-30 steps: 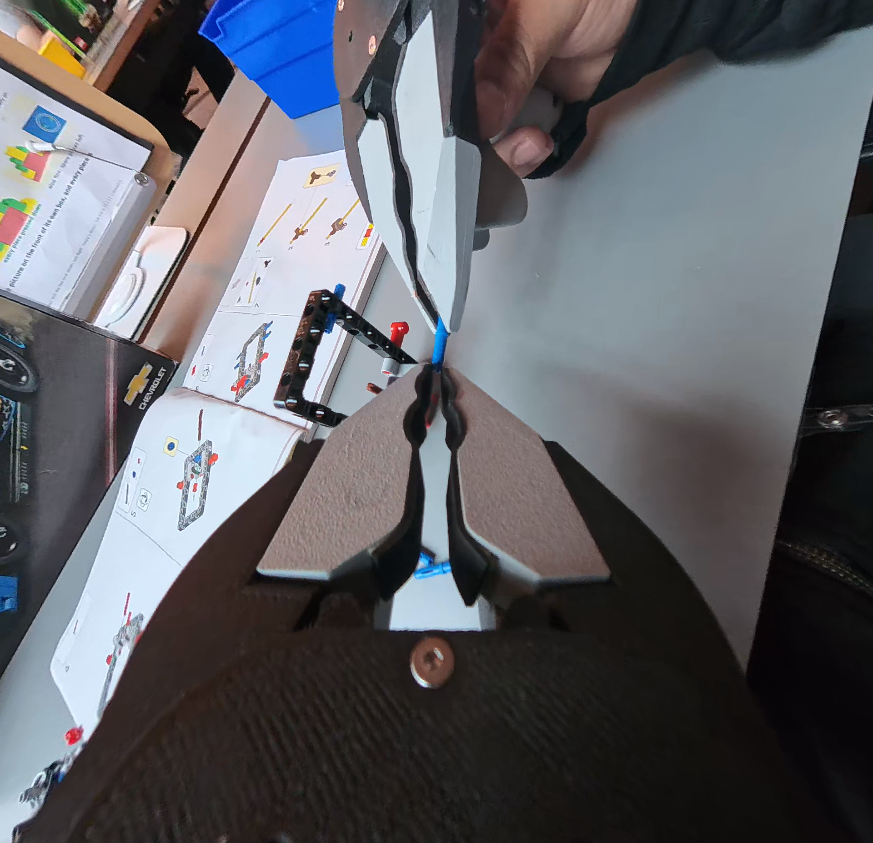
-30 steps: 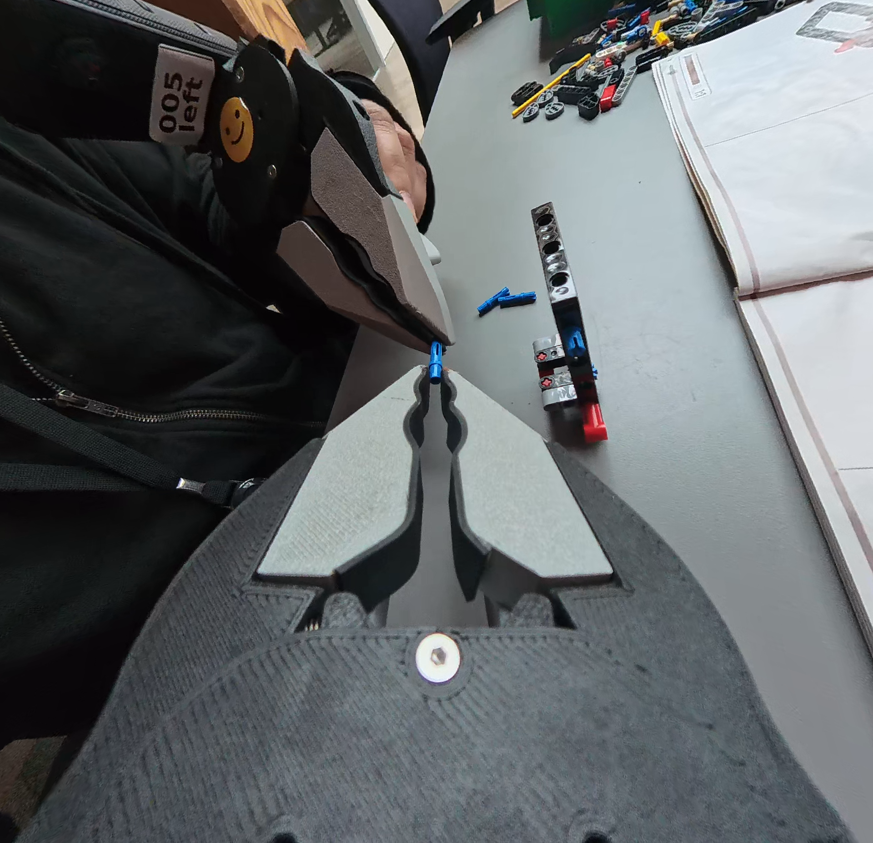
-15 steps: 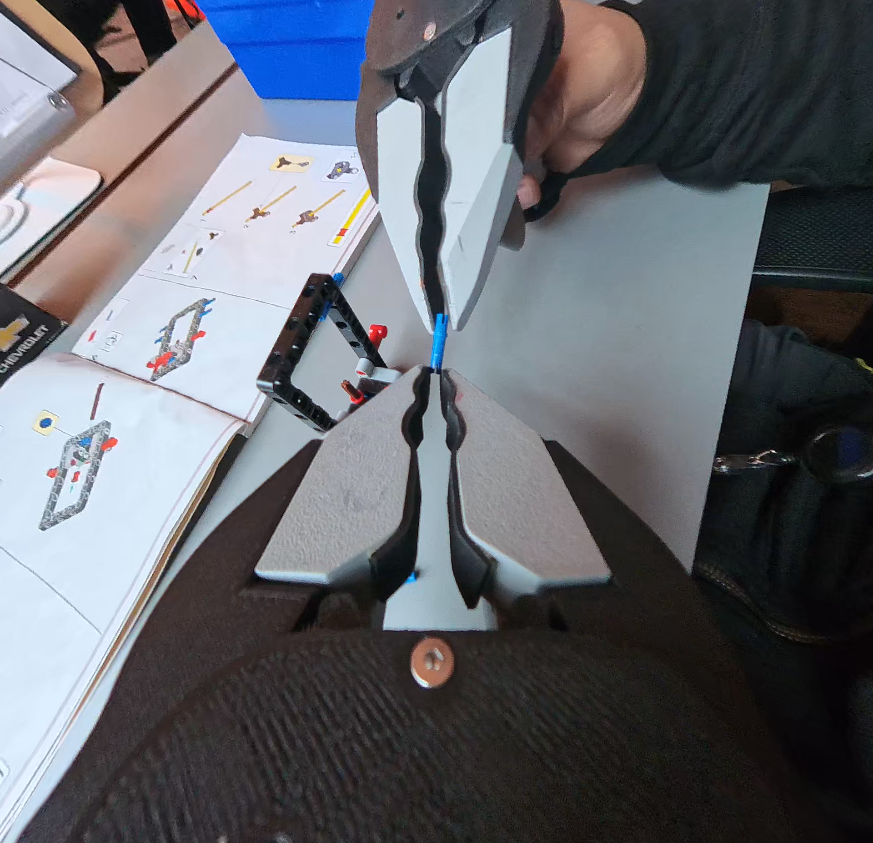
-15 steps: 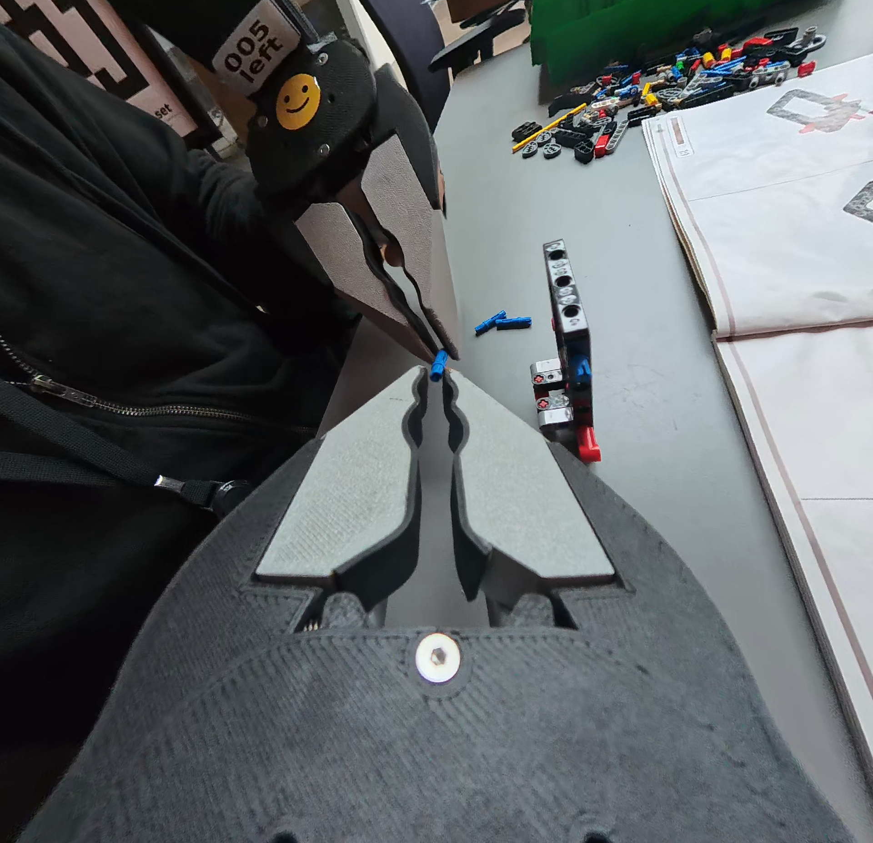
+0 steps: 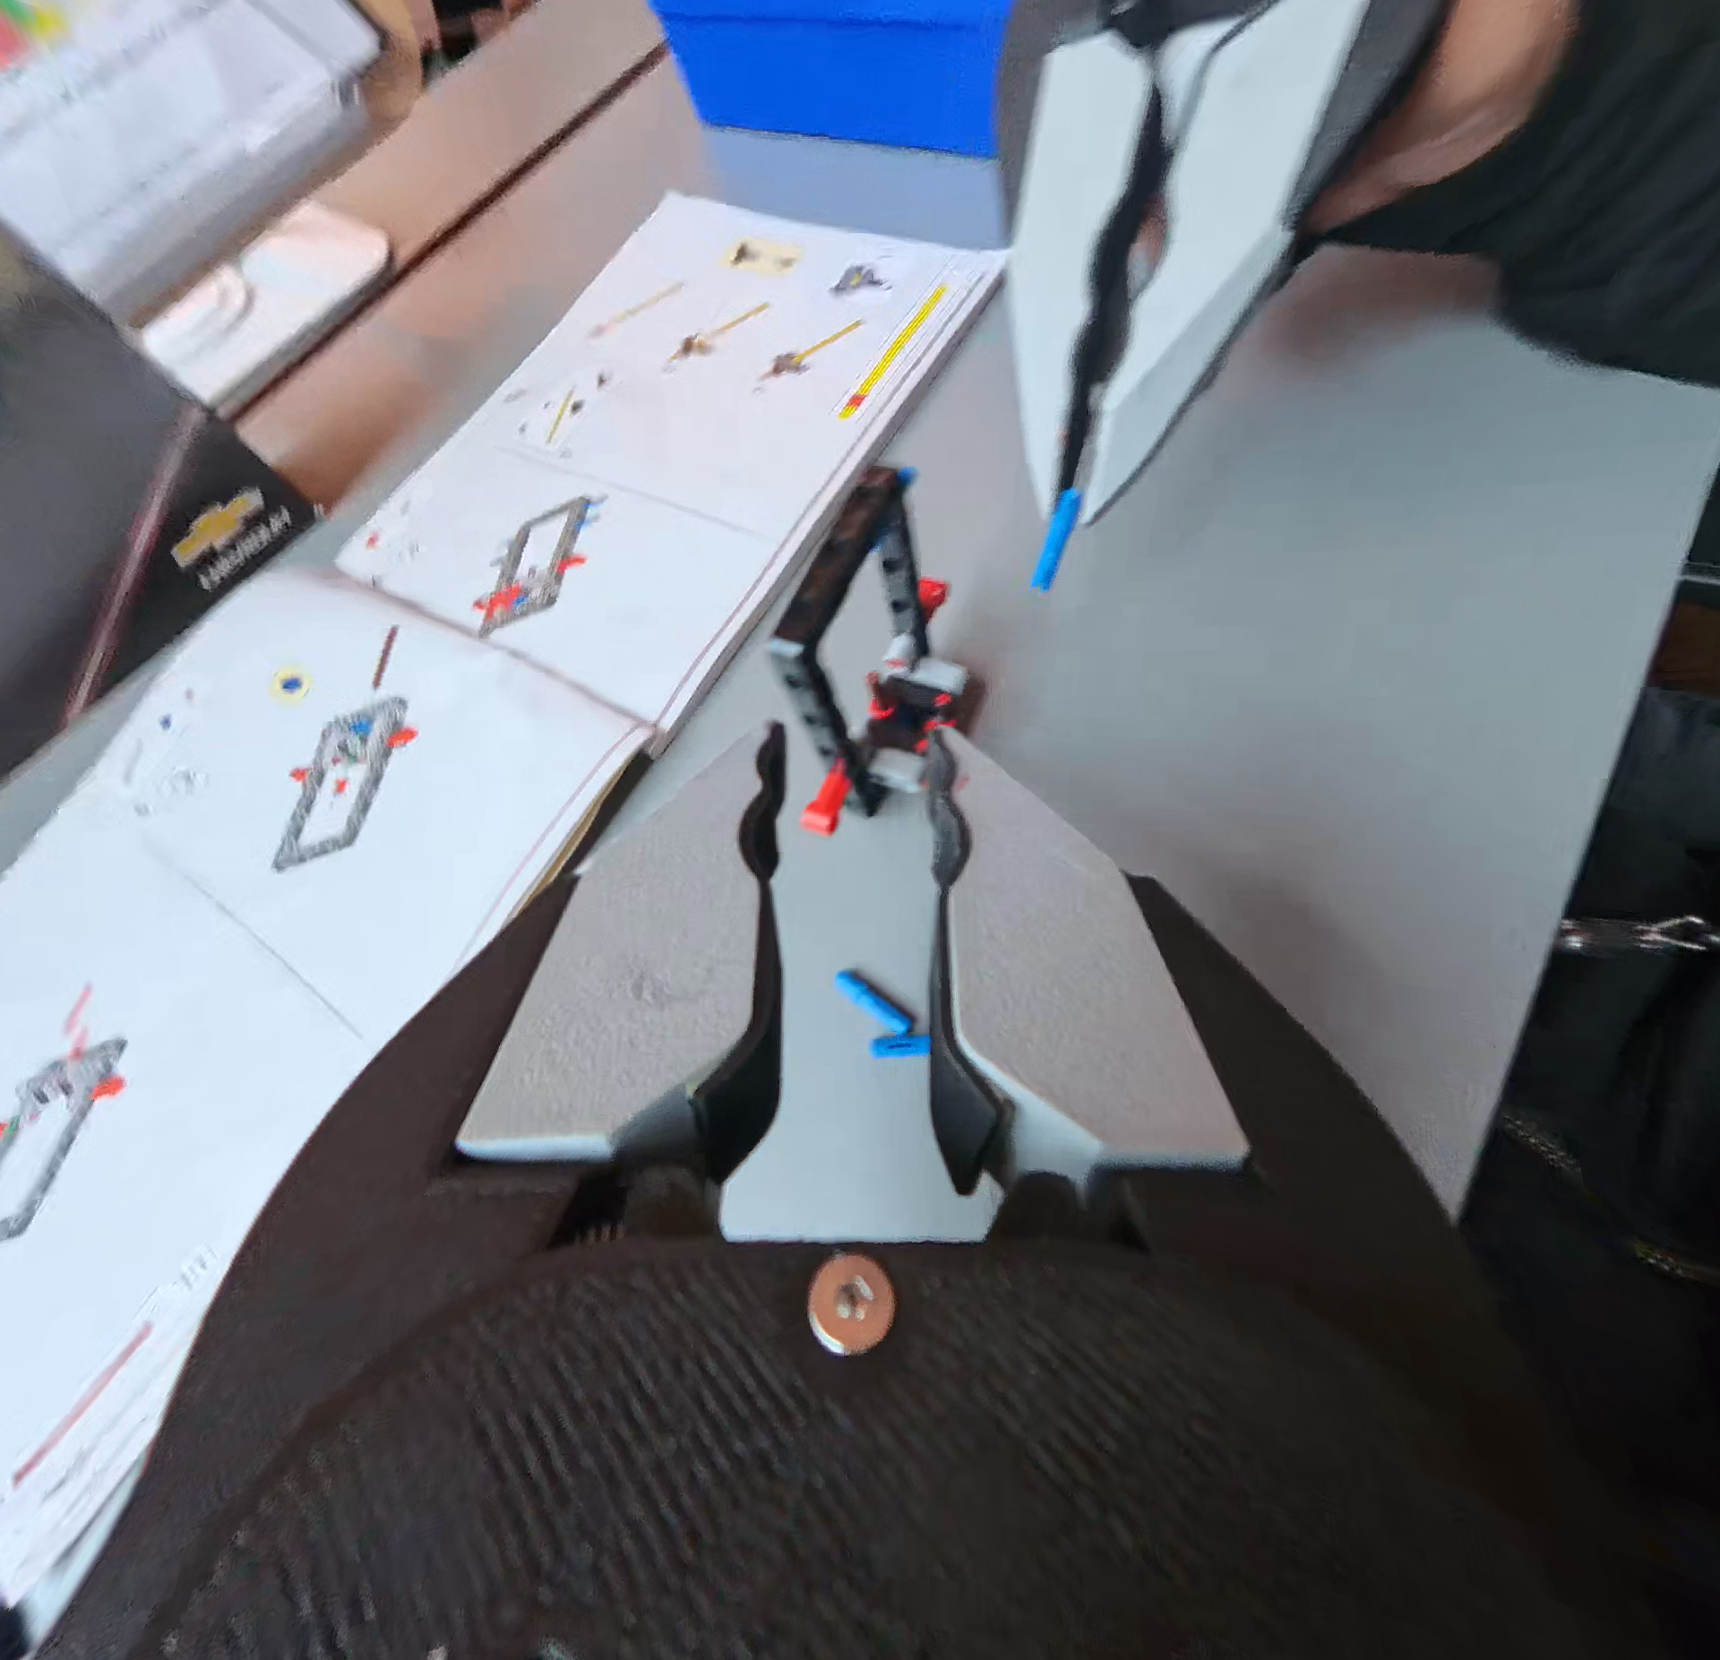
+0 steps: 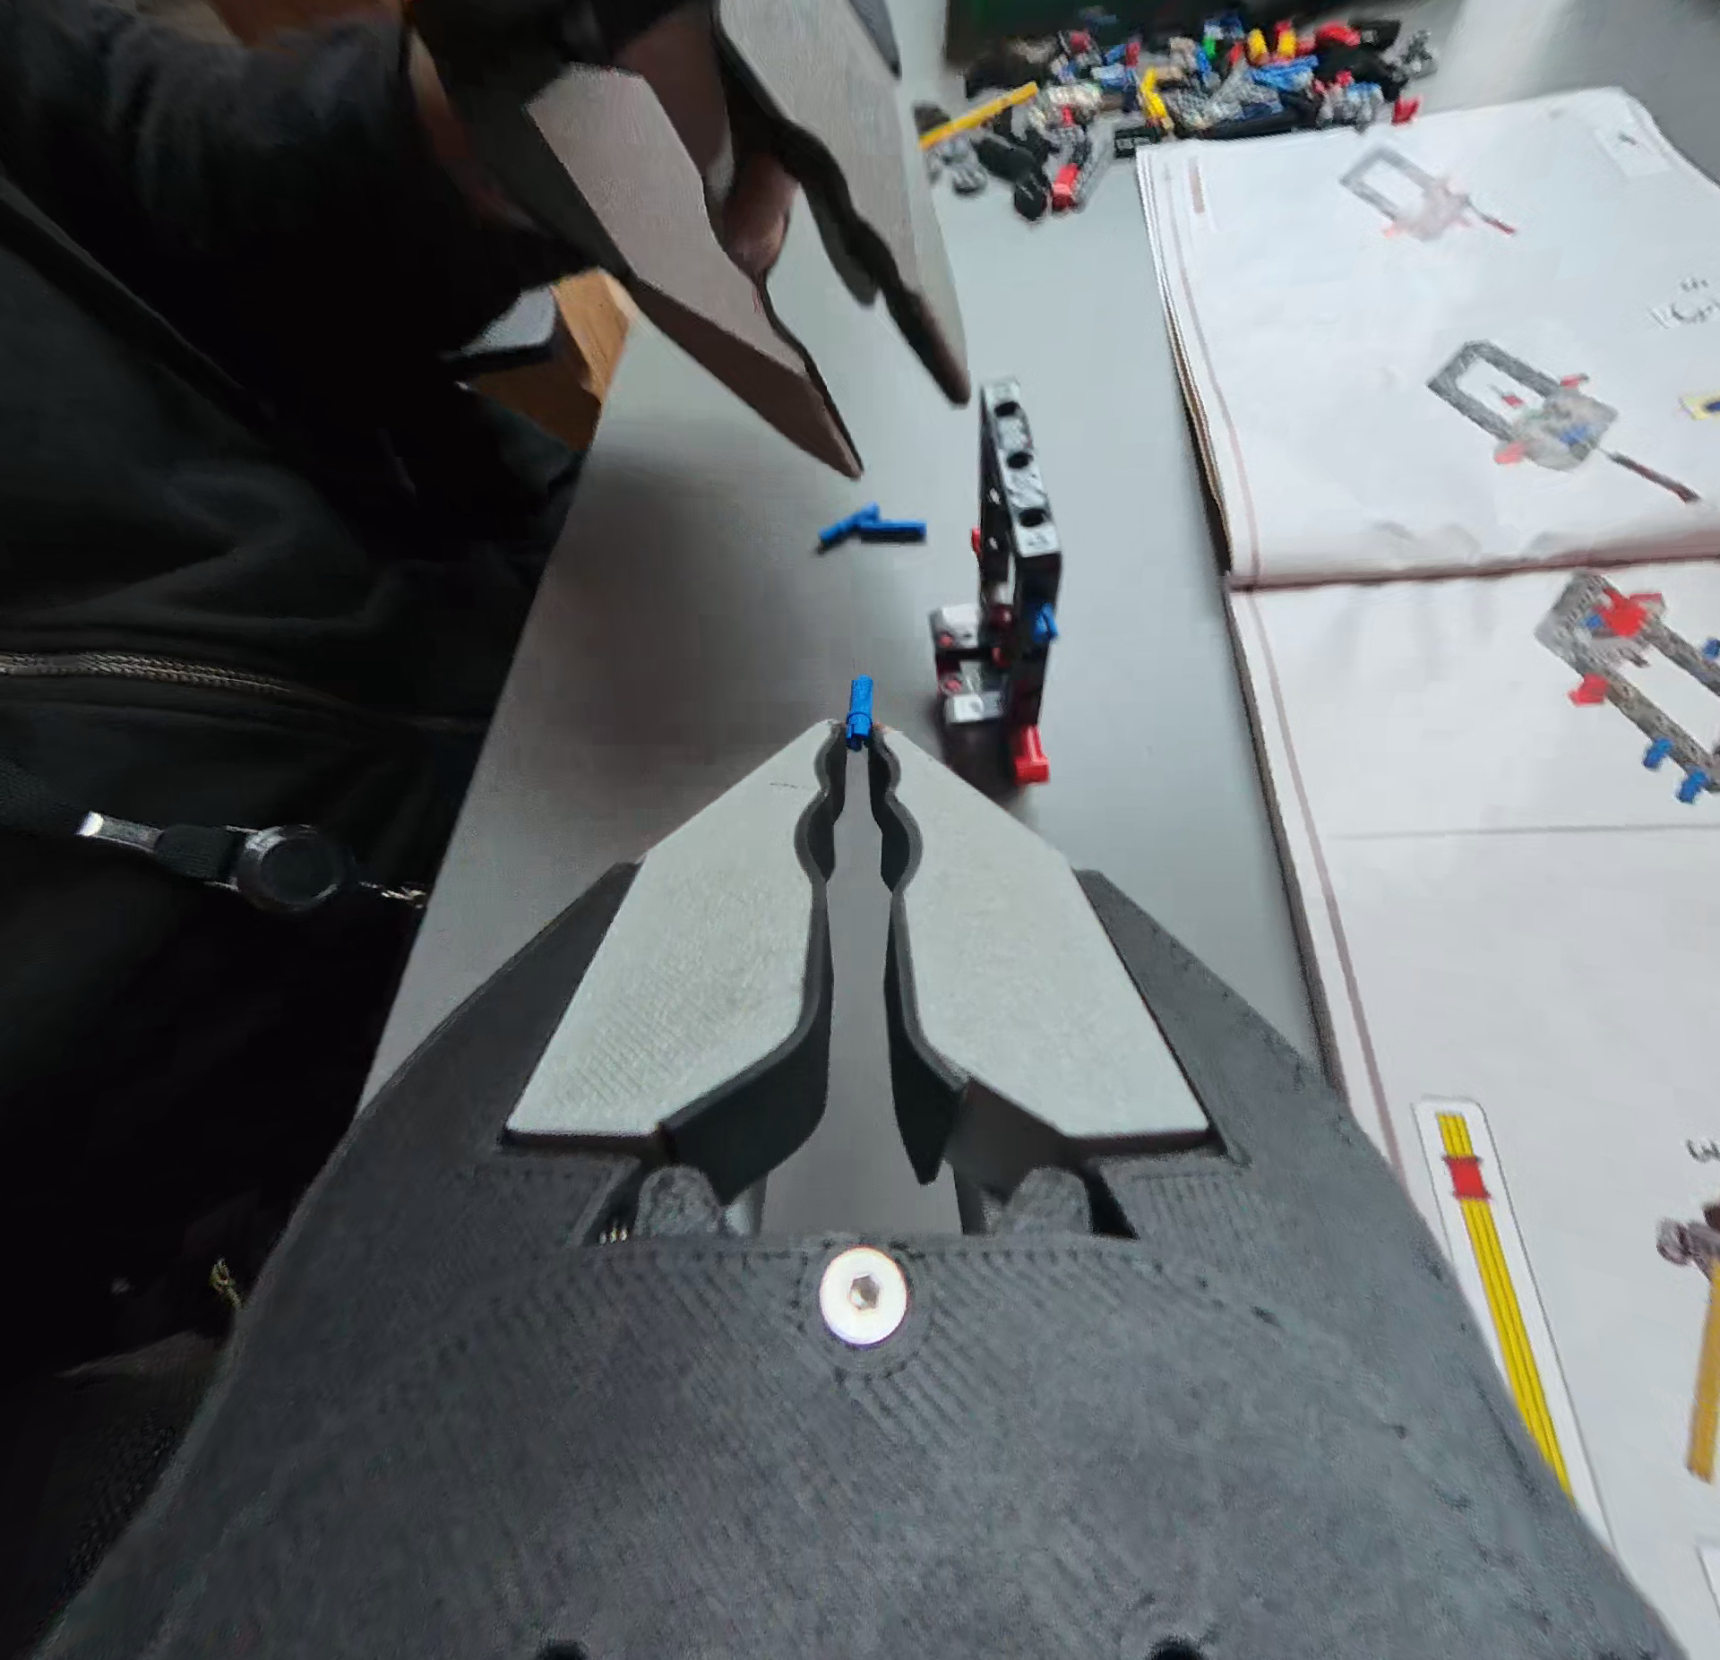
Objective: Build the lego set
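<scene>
Pinching blue pin (image 6: 860,705) at its fingertips, right gripper (image 6: 858,731) has jaws pressed on pin's lower end, rest poking forward

Left gripper (image 5: 852,759) jaws spread, nothing between them

Black lego frame (image 5: 861,657) with red and grey connectors stands on grey table (image 5: 1303,685) just beyond left tips, right of right tips

Two loose blue pins (image 5: 880,1020) lie on table seen between left jaws

Open instruction booklet (image 5: 558,545) beside frame

Pile of loose parts (image 6: 1191,98) far ahead of right jaws

Blue bin (image 5: 828,42) beyond booklet

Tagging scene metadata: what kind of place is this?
Probably an office or lab workbench set up for toy-brick building: a grey table, an open instruction booklet, a pile of loose bricks, and a blue storage bin.
</scene>
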`<state>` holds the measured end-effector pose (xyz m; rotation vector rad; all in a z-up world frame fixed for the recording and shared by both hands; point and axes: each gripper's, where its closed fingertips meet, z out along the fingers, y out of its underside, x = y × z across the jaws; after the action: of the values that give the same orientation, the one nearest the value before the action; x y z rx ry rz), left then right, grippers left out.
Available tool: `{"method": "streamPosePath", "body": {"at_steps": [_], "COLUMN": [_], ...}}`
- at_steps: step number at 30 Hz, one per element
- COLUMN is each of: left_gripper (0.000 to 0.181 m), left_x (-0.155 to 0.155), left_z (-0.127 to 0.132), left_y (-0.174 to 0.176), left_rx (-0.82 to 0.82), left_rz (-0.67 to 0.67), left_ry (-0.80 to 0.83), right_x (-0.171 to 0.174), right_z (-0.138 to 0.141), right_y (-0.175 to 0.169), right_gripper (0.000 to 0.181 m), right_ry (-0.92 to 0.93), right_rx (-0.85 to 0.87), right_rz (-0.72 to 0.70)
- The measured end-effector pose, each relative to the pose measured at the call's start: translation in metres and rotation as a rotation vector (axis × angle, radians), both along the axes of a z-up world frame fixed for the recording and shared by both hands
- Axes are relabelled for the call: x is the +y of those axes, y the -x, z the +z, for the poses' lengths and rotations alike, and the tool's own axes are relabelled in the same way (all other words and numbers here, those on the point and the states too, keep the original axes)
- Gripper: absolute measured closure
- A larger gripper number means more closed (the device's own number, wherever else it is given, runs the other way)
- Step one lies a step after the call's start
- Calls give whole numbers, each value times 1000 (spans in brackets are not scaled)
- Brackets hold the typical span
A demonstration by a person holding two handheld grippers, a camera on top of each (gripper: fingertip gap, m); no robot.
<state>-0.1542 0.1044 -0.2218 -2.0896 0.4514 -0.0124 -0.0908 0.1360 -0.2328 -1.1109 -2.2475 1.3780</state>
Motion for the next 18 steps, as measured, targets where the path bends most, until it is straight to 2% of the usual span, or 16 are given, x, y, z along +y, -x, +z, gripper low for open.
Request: {"method": "streamPosePath", "body": {"at_steps": [2, 3, 4, 6, 13, 18], "left_gripper": [135, 132, 135, 172, 176, 176], "left_x": [5, 9, 14, 17, 30, 38], "left_z": [-13, -18, -21, -26, -17, -13], "left_y": [12, 13, 13, 2, -12, -15], "left_rx": [-70, -99, -118, -167, -262, -397], "left_rz": [10, -8, -29, -124, -199, -169], "left_ry": [64, 80, 80, 95, 131, 179], "right_x": [8, 10, 10, 13, 22, 35], "right_z": [-11, -16, -22, -36, -58, -53], "right_y": [1, 2, 2, 1, 0, 1], "right_gripper": [180, 180, 180, 180, 174, 162], "right_ry": [-63, -82, -94, -123, -140, -151], "right_rx": [-23, -34, -55, -112, -203, -174], "right_rz": [-23, -32, -31, -33, -46, -80]}}
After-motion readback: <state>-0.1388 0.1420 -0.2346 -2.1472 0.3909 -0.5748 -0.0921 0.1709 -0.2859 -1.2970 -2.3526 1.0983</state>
